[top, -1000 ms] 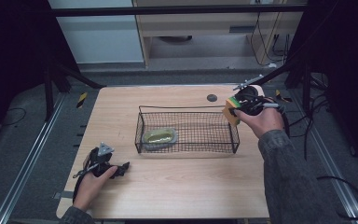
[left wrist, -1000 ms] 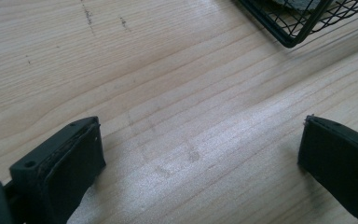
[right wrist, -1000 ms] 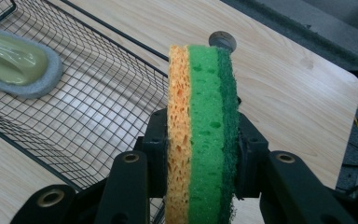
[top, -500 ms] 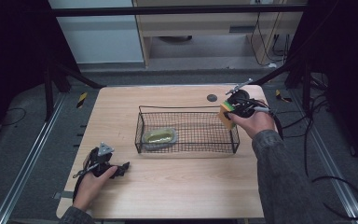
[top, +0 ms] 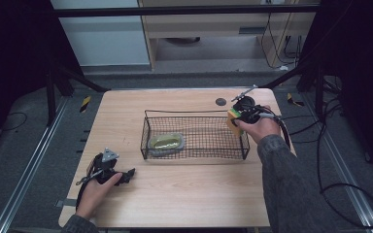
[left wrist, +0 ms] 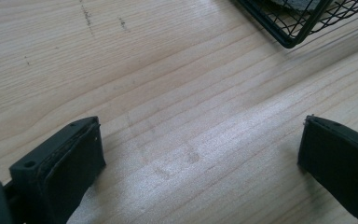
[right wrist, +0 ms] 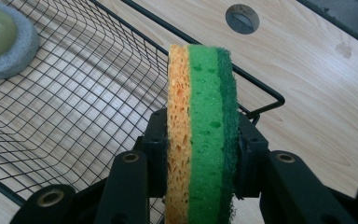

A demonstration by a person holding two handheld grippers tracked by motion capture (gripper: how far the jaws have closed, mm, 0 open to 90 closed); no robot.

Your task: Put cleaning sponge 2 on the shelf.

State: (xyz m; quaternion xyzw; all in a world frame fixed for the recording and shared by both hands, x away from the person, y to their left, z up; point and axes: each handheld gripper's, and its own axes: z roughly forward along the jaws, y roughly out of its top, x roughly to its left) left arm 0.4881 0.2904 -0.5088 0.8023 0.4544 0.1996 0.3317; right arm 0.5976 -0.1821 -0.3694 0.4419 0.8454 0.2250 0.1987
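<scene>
Across the middle of the high view, on a pale wooden table [top: 184,204], sits a black wire basket [top: 194,114], long side running left to right. Inside its left end lies a grey-edged scrub pad with an olive-green top [top: 166,142]. At the basket's right end, over the upper right corner, hangs the right gripper [top: 237,116], clamped on a sponge [top: 232,118] showing yellow and green. Lower left of the frame, well apart from the basket, rests the left gripper [top: 126,174] on the tabletop, a hand [top: 94,191] wrapped round it. Near the top right of the table, a small dark round hole [top: 221,102].

Low in the left gripper view, two black pads [left wrist: 81,154] standing far apart at the left and right edges, bare wood grain between them, nothing pinched. Upper right corner of the frame: a corner of the wire basket [left wrist: 289,28].

Centre of the right gripper view, the sponge [right wrist: 200,130] standing on edge, layered orange-yellow, bright green and a dark green scouring face, squeezed between the two black pads [right wrist: 156,144]. Behind and left, the basket's mesh floor and rim [right wrist: 256,88]; sponge held above the corner of the rim. Upper left corner of the frame, the scrub pad [right wrist: 14,51] in the basket. Upper centre-right, the round hole [right wrist: 242,18] in the table.
</scene>
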